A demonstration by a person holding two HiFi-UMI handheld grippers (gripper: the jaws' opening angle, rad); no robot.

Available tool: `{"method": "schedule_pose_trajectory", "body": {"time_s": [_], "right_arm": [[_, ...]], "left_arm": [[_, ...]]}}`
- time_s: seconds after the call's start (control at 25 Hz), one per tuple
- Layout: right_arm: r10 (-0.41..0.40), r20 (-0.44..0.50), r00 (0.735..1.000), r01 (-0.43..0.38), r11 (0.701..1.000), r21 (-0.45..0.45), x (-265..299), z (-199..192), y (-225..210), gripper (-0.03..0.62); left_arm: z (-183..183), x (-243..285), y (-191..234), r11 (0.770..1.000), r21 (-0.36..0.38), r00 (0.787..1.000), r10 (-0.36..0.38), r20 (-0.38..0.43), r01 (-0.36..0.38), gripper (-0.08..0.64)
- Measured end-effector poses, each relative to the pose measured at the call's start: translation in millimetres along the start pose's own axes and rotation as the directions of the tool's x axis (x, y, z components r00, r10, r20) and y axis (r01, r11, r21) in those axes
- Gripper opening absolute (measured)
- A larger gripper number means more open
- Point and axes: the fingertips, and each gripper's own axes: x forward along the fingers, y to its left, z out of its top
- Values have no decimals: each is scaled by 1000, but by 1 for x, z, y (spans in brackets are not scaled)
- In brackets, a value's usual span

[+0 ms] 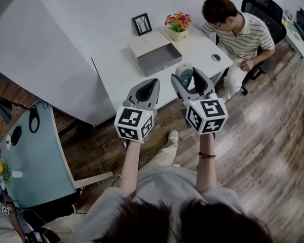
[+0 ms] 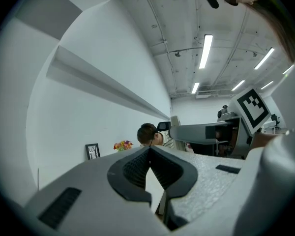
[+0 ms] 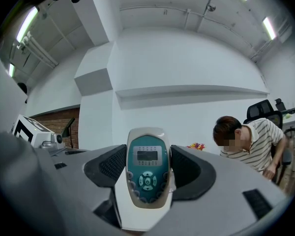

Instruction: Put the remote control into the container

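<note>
My right gripper (image 3: 146,167) is shut on the remote control (image 3: 146,173), a white oval unit with a teal face, small screen and round buttons, held upright between the pads. In the head view the remote control (image 1: 184,73) sticks out of the right gripper (image 1: 191,80) above the front edge of the white table (image 1: 116,77). The container (image 1: 154,52), a beige open box with a grey inside, lies on the table farther back and left of it. My left gripper (image 1: 147,90) hovers beside the right one, its jaws shut with nothing between them (image 2: 148,168).
A person in a striped shirt (image 1: 240,27) sits at the table's right end on a black office chair (image 1: 266,14). A flower pot (image 1: 178,25) and a small picture frame (image 1: 141,24) stand behind the container. A light blue table (image 1: 38,156) is at left.
</note>
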Motion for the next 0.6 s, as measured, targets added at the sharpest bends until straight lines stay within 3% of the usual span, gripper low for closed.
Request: {"method": "schedule_pose_trajectory", "body": {"time_s": [0.6], "right_arm": [[50,-58,997,-53,998,-42,72,-11,-50,285]], "left_arm": [[-15,82,38,999,-38,1000,20,-3,-20,3]]}}
